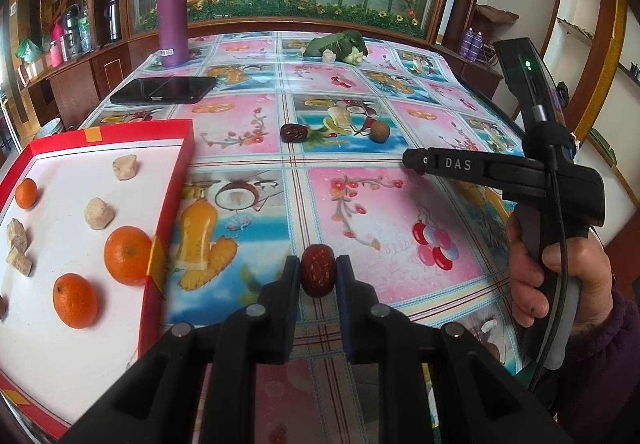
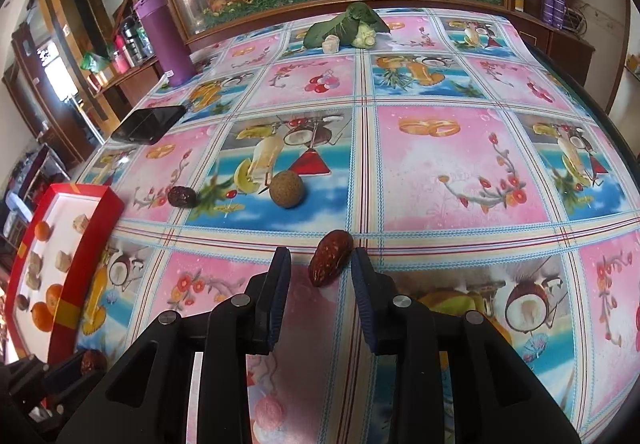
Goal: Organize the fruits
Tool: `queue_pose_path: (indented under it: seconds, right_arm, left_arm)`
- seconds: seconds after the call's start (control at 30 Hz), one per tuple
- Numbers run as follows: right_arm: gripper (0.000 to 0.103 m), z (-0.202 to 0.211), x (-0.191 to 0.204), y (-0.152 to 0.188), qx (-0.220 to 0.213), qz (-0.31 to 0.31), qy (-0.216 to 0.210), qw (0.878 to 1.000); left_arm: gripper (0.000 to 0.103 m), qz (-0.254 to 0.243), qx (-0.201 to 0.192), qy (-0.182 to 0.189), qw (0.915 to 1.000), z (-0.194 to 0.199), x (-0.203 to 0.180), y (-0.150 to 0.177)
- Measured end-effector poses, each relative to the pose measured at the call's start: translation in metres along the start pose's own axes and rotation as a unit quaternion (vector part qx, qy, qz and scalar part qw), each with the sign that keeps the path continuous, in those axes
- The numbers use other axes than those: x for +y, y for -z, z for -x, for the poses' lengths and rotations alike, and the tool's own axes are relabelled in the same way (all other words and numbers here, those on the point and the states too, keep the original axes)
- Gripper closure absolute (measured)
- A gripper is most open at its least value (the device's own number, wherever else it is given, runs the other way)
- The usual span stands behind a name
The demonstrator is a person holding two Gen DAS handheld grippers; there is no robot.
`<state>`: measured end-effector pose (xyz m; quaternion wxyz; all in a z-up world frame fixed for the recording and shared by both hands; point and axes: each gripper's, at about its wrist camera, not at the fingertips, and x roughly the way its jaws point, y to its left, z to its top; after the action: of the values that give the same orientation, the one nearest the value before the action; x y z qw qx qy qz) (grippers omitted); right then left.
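My left gripper [image 1: 318,268] is shut on a dark red date [image 1: 318,271], held just right of the red tray [image 1: 176,171]. In the tray's white bed lie oranges [image 1: 128,256] and beige chunks [image 1: 99,213]. My right gripper [image 2: 320,264] stands open around a second red date [image 2: 330,258] that rests on the tablecloth: the date leans against the right pad and a gap shows at the left pad. Farther out on the cloth lie another dark date [image 2: 182,196] and a round brown fruit [image 2: 286,189]. The right gripper [image 1: 416,161] also shows in the left wrist view, held by a hand [image 1: 532,272].
A purple flask [image 1: 173,15] and a black phone [image 1: 164,89] sit at the back left of the table. Leafy greens with pale pieces [image 1: 336,43] lie at the far edge, before a glass cabinet. The table's right edge [image 2: 600,111] curves close by.
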<state>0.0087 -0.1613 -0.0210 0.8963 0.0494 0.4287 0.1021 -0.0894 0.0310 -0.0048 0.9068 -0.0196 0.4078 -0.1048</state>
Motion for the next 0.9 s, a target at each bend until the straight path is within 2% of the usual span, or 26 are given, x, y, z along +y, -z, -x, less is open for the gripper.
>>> queue_pose_path:
  seconds: [0.07,0.23,0.43,0.6,0.9]
  right_arm:
    - [0.073,-0.001,0.002,-0.001,-0.003,0.004,0.007,1.0]
    - [0.083,-0.007,0.009,-0.004,-0.005,0.019,0.036,0.999]
    - [0.085,-0.004,0.001,-0.003,-0.007,0.006,0.032,0.999]
    - [0.086,0.004,-0.012,0.0,-0.004,-0.034,-0.004,0.999]
    - [0.086,0.022,-0.013,0.0,-0.042,-0.061,-0.046,0.996]
  left_arm:
    - [0.083,-0.002,0.002,0.001,1.0,0.0,0.0,0.0]
    - [0.083,0.0,0.004,-0.004,1.0,-0.002,0.001,-0.001]
    - [0.083,0.005,0.006,-0.011,0.9999,-0.003,0.004,-0.002]
    - [0.083,0.005,0.007,-0.012,0.9999,-0.003,0.002,-0.005]
    - [0.083,0.006,-0.024,-0.005,0.9997,0.021,0.002,-0.017]
